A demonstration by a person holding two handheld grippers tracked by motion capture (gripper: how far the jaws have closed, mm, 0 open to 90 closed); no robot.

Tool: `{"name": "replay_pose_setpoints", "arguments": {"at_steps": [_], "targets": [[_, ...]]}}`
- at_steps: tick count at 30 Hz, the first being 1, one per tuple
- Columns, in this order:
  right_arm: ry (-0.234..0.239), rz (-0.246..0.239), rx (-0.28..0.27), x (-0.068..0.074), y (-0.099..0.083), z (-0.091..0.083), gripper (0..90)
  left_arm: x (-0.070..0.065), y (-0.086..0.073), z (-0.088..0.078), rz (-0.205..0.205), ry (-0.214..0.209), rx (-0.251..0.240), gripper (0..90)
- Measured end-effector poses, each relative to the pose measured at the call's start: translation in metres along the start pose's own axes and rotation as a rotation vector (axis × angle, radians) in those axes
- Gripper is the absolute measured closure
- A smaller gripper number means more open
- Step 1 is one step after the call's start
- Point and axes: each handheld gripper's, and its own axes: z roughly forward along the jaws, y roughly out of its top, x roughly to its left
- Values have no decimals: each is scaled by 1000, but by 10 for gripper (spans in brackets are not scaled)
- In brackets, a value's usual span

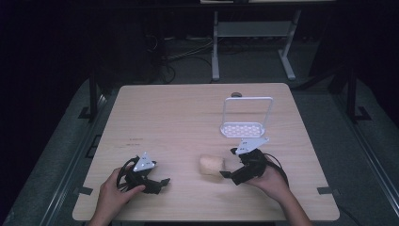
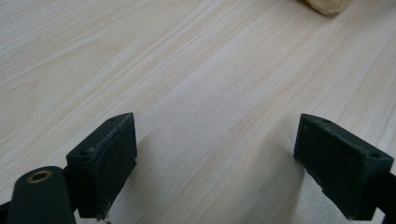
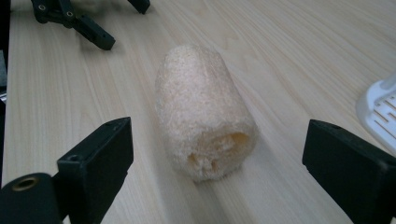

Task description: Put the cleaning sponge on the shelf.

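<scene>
Right hand-held gripper (image 3: 215,172) is wide open, jaws either side of the near end of the loofah (image 3: 203,112) but not touching it; gap on both sides. The loofah is a pale, rough cylinder lying on its side on the desk (image 1: 179,113), hollow end toward my right hand-held gripper. In the high view the same loofah (image 1: 212,165) sits just left of the right hand-held gripper (image 1: 228,164), front-centre on the desk. My left hand-held gripper (image 1: 162,183) is also open, holding nothing, low over bare wood well to the left of the loofah; its own camera catches just the edge of the loofah (image 2: 327,5) at the top. Beyond my right hand stands a white wire rack (image 1: 246,117) with a perforated base, near the far right of the desk, empty. My read: grasp is lined up but not made, nothing lifted yet. Left to do: close on the loofah, lift, and likely carry it to the rack, though that's a guess.
</scene>
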Motion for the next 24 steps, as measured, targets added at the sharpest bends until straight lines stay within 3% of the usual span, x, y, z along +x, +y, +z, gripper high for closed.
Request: {"name": "replay_pose_setpoints", "arguments": {"at_steps": [15,24], "targets": [[41,-49,3,4,17,21,86,0,0,0,0,0,0,126],[64,-75,33,5,22,36,86,0,0,0,-1,0,-1,126]]}}
